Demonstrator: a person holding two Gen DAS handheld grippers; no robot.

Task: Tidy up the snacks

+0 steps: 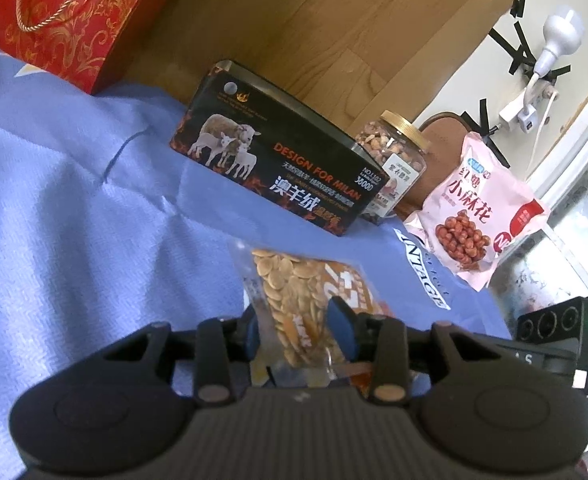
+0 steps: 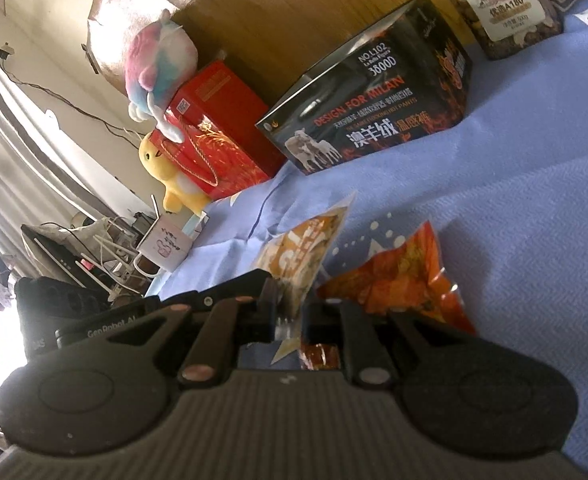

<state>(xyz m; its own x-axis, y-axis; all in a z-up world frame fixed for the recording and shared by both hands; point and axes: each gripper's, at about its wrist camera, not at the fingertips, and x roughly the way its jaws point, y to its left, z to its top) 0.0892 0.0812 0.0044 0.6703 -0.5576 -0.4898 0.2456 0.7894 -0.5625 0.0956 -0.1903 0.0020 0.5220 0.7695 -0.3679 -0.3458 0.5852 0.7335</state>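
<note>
Between left gripper [image 1: 296,330] fingers: seed packet [image 1: 294,292], black box [image 1: 278,168] well beyond.

A blue bedsheet [image 1: 74,200], probably a bed, carries a black box [image 1: 270,160], nut jar [image 1: 394,160] and pink snack bag [image 1: 478,216].

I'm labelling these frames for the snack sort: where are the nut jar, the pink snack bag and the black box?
nut jar [image 1: 394,160]: left wrist view, on its clear side wall.
pink snack bag [image 1: 474,216]: left wrist view, on its printed front.
black box [image 2: 374,120]: right wrist view, on its printed front.

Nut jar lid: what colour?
Gold, on the nut jar lid; the left wrist view shows it best.
</note>
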